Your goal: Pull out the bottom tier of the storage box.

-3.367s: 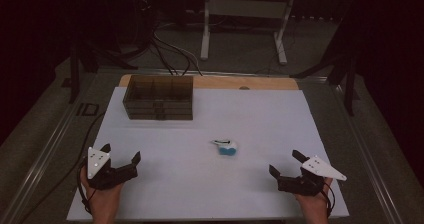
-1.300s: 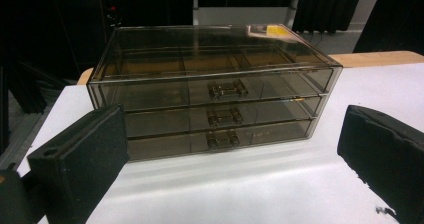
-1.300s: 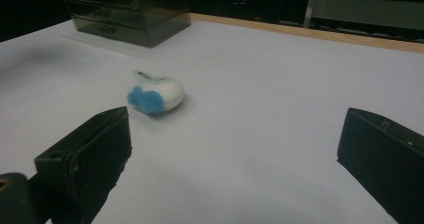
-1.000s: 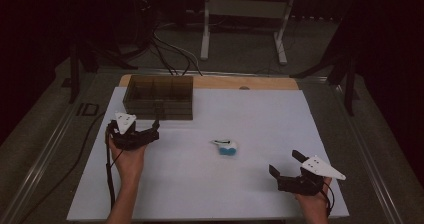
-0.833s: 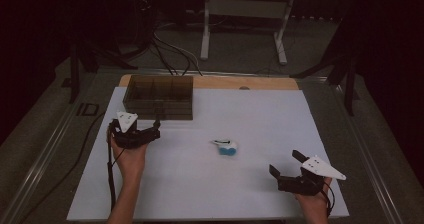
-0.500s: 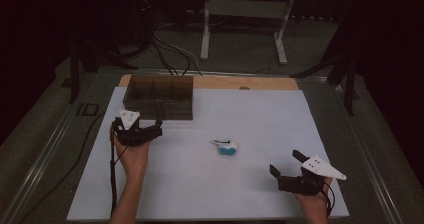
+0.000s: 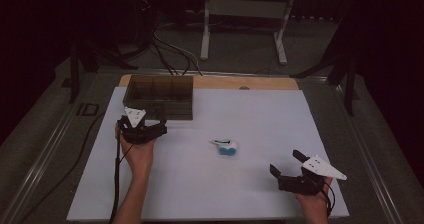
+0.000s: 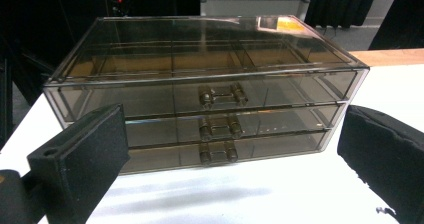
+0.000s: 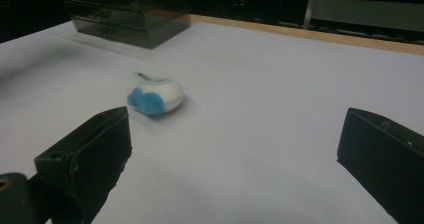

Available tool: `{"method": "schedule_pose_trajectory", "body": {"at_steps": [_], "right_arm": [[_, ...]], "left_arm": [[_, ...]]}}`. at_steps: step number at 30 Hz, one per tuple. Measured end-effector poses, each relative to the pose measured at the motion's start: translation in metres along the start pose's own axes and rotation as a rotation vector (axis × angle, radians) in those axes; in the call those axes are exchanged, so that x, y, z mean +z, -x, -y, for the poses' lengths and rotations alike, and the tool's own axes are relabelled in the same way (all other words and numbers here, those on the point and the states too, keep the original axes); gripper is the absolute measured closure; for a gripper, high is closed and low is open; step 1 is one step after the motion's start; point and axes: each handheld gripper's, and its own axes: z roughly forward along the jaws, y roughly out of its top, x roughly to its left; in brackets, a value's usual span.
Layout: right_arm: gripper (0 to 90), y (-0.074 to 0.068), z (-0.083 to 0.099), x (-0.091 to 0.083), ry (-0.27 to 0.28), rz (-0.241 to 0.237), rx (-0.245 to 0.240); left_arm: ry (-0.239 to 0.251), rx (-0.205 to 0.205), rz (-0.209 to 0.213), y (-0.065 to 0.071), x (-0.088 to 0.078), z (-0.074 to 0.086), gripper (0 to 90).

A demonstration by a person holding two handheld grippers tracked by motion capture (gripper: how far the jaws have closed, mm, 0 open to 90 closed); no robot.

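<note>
left gripper (image 7: 159,125) moved fwd, now just before drawer box (image 7: 159,95).

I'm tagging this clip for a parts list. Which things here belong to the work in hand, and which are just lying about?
In the work:
- left gripper, jaws open, facing the drawer box
- smoky clear drawer box, three drawers, all shut

Lying about:
- small blue and white thing, mid-table, untouched
- right gripper, open, at the table's near edge
- white table sheet

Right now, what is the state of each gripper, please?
Left gripper: open, holding nothing, facing the drawer box.
Right gripper: open, holding nothing.
</note>
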Motion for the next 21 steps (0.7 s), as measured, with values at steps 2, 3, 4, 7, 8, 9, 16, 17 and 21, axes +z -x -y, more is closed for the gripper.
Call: {"method": "schedule_pose_trajectory", "body": {"at_steps": [2, 3, 4, 7, 8, 9, 16, 17, 21], "right_arm": [[1.2, 0.0, 0.0, 0.0, -0.001, -0.002, -0.001], [1.2, -0.001, 0.0, 0.0, -0.001, -0.002, -0.001], [1.2, -0.001, 0.0, 0.0, -0.001, -0.002, -0.001], [1.2, -0.001, 0.0, 0.0, 0.002, -0.002, 0.001], [1.2, 0.0, 0.0, 0.0, 0.002, -0.002, 0.0], [1.2, 0.0, 0.0, 0.0, 0.002, -0.001, 0.001], [1.2, -0.001, 0.0, 0.0, 0.002, -0.003, 0.0], [1.2, -0.001, 0.0, 0.0, 0.002, -0.002, 0.0], [1.2, 0.0, 0.0, 0.0, 0.002, -0.002, 0.0]], "left_arm": [[-0.005, 0.002, -0.002, 0.002, 0.003, 0.001, 1.5], [-0.006, 0.002, -0.002, 0.002, 0.004, 0.001, 1.5], [-0.006, 0.004, -0.003, 0.003, 0.005, 0.001, 1.5], [-0.01, 0.002, -0.003, 0.004, 0.009, 0.002, 1.5], [-0.009, -0.001, -0.001, 0.004, 0.011, 0.002, 1.5], [-0.01, -0.004, -0.001, 0.004, 0.012, 0.003, 1.5], [-0.016, -0.006, -0.006, 0.005, 0.022, 0.006, 1.5], [-0.016, -0.008, -0.007, 0.005, 0.023, 0.006, 1.5], [-0.021, -0.019, -0.01, 0.005, 0.026, 0.007, 1.5]]}}
